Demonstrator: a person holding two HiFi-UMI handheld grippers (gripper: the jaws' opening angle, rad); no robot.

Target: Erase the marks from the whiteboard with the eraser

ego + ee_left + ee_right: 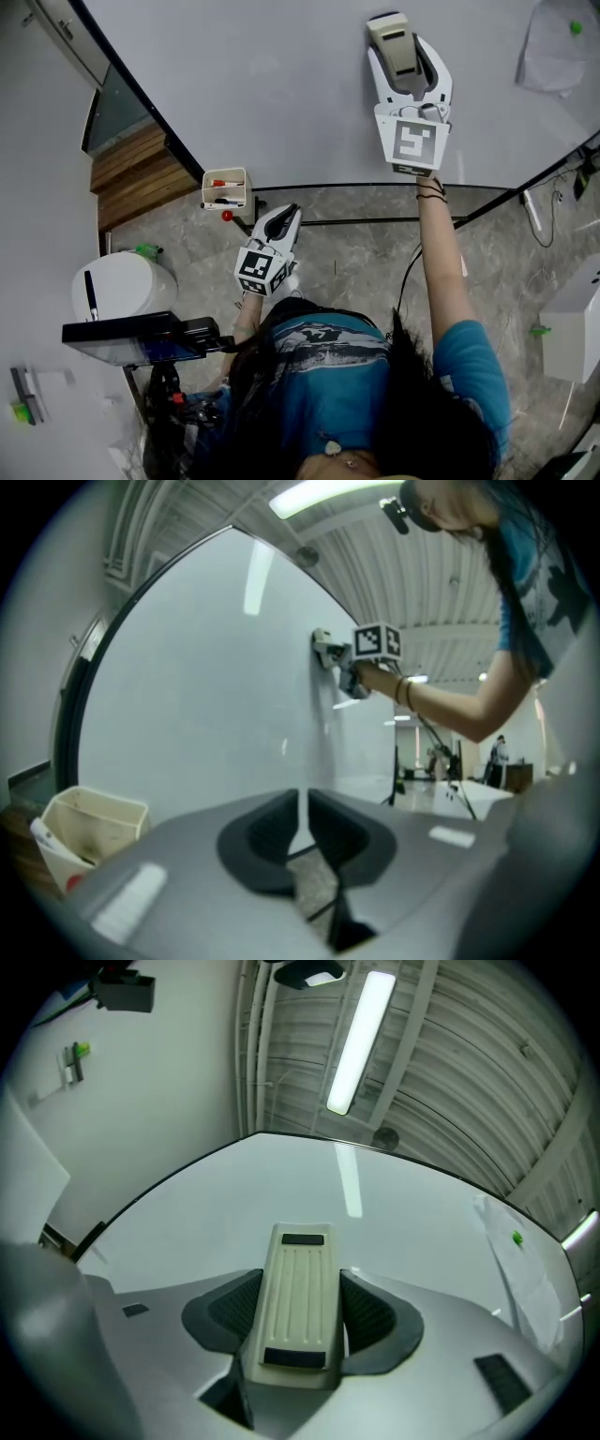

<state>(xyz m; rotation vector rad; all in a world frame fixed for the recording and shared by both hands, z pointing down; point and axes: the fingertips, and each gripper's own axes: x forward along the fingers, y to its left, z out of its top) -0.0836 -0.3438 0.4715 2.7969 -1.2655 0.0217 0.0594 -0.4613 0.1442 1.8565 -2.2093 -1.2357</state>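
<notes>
We hold the eraser (392,39) clamped between the jaws of the right gripper (411,58), its ribbed back facing that gripper's camera and its far end up at the whiteboard (281,84). In the left gripper view it seems to press on the surface. The left gripper (281,223) hangs low near the board's bottom edge, just beside the marker box (226,188). Its jaws are nearly together with only a slit between them, and nothing is in it.

We find no marks on any part of the board that shows, so we judge the wiping mostly or wholly done. The board runs past the frame edges, though, and faint strokes could escape us. The eraser's felt face is hidden. A pale sheet (553,42) at the board's right is too washed out to read.
</notes>
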